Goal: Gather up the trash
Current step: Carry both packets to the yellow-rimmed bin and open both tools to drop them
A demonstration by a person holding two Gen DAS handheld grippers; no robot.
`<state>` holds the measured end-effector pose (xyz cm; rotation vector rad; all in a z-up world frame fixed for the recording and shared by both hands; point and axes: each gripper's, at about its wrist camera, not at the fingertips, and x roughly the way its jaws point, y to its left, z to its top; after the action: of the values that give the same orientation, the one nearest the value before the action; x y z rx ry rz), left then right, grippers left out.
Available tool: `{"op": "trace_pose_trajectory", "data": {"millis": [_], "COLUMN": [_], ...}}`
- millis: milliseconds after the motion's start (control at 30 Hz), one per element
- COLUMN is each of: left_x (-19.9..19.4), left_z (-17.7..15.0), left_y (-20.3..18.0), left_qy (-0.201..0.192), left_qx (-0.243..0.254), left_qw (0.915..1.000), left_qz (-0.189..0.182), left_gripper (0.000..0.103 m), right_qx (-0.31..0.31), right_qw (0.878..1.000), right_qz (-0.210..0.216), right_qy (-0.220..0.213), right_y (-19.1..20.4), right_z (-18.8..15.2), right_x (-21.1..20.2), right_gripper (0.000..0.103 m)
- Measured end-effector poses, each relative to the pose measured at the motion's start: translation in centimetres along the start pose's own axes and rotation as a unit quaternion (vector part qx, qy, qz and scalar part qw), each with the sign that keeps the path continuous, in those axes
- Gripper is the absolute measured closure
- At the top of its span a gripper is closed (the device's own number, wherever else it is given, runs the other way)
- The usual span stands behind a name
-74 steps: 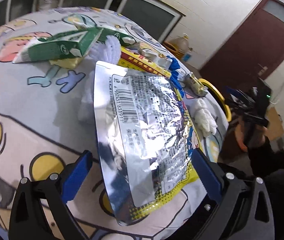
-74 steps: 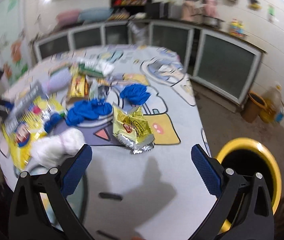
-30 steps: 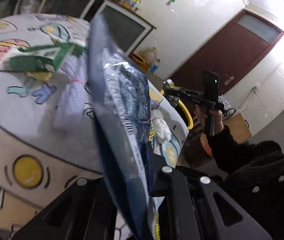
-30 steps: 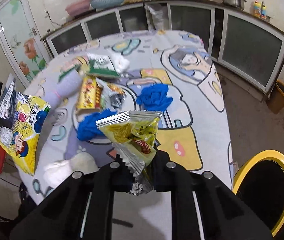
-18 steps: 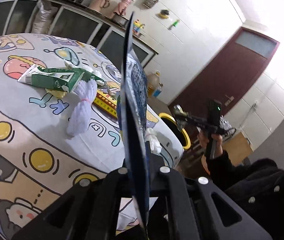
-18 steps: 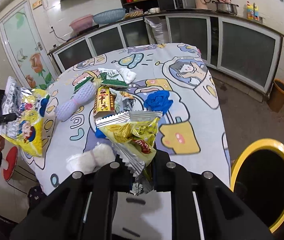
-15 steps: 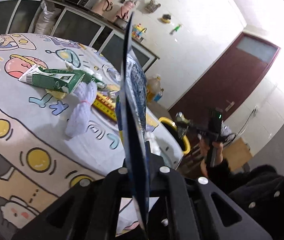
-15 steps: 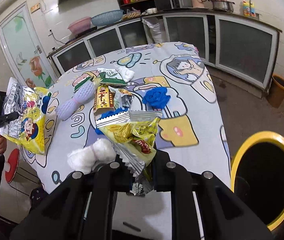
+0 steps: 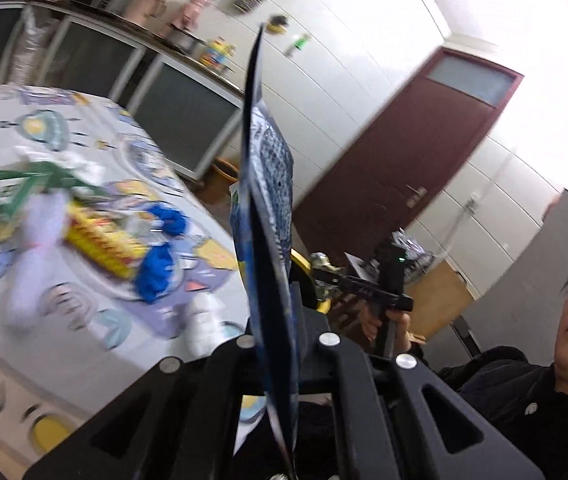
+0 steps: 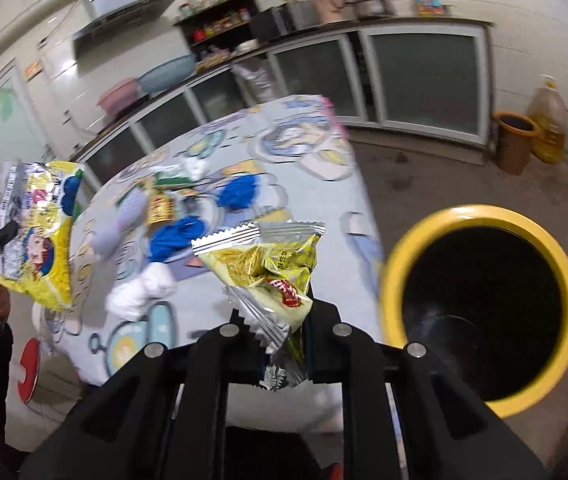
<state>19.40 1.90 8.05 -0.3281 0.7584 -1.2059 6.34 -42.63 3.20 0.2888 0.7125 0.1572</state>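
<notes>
- The right gripper point(image 10: 280, 332) is pinched tight on a small yellow-green snack wrapper point(image 10: 268, 264), held up in the air.
- The left gripper point(image 9: 284, 344) squeezes a big shiny yellow chip bag point(image 9: 270, 216), also lifted.
- A round yellow trash bin point(image 10: 479, 308) sits on the floor beside the cartoon-print table point(image 10: 323, 176).

A dark red door point(image 9: 395, 176) stands shut in the white wall, at about 1 o'clock in the left view. A grey cabinet point(image 9: 531, 276) stands at 3 o'clock. In the right view, low cupboards with glass doors point(image 10: 423, 80) run along the wall at 12 o'clock. On their counter sit a blue basin point(image 10: 168, 74) and a pink basin point(image 10: 118, 96), side by side at 10 o'clock. A brown pot point(image 10: 515, 142) and a big oil bottle point(image 10: 551, 128) stand on the floor at 2 o'clock, just beside each other. A silver cooker hood point(image 10: 124, 0) hangs at 11 o'clock.
</notes>
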Motion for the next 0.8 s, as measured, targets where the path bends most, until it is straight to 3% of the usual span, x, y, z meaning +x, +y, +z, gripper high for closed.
{"op": "trace_pose_trajectory", "data": {"millis": [167,367,467,633,800], "left_x": [8.0,18.9,23.2,31.0,36.3], "left_z": [2.0,3.6,4.5,5.4,5.8], "left_y": [-1.1,-3.2,-3.6,-4.2,-5.1], "left_qy": [0.042,0.096,0.110,0.133,0.149], "left_qx": [0.009,0.028,0.027,0.024,0.031], "left_qw": [0.9979,0.9893,0.9874,0.9874,0.9857], "left_qz": [-0.049,-0.106,-0.111,-0.082,-0.073], "left_gripper": [0.101,0.101,0.101,0.101,0.101], "right_qx": [0.048,0.086,0.106,0.132,0.164], "right_qw": [0.998,0.991,0.987,0.981,0.977], "right_qz": [-0.040,-0.095,-0.114,-0.133,-0.134], "right_qy": [-0.024,-0.047,-0.047,-0.042,-0.032], "right_y": [-5.2,-10.3,-12.6,-15.4,-17.9], "right_z": [-1.0,-1.8,-1.9,-2.2,-2.8], "right_x": [-2.7,-5.2,-5.1,-4.1,-2.6], "right_gripper": [0.089,0.089,0.089,0.089,0.089]}}
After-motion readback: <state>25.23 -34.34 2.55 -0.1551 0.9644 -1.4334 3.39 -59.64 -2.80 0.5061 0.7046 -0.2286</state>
